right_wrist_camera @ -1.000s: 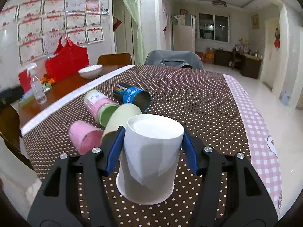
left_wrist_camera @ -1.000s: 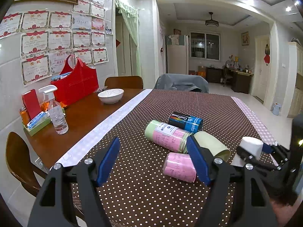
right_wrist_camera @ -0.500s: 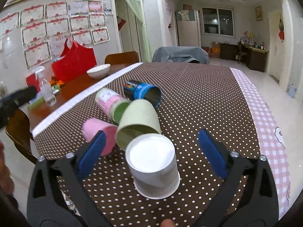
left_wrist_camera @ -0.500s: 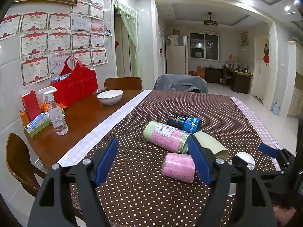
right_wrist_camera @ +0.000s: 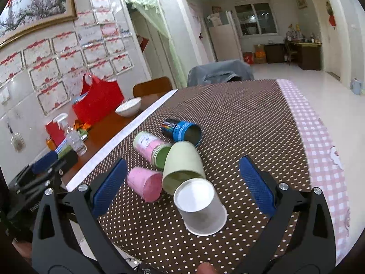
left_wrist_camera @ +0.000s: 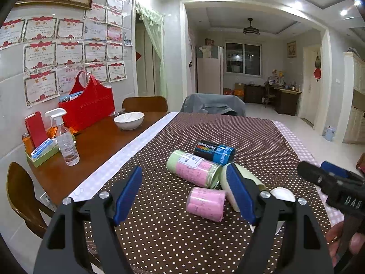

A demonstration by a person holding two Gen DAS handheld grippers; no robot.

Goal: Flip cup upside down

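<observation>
Spread wide, my right gripper (right_wrist_camera: 182,187) holds nothing; its blue ribbed pads flank the white paper cup (right_wrist_camera: 200,207), which stands mouth-down on the dotted brown tablecloth (right_wrist_camera: 239,118), touching a fallen green cup (right_wrist_camera: 182,164); pink cup (right_wrist_camera: 143,182) beside; my left gripper (left_wrist_camera: 182,194) likewise gapes, empty.
</observation>
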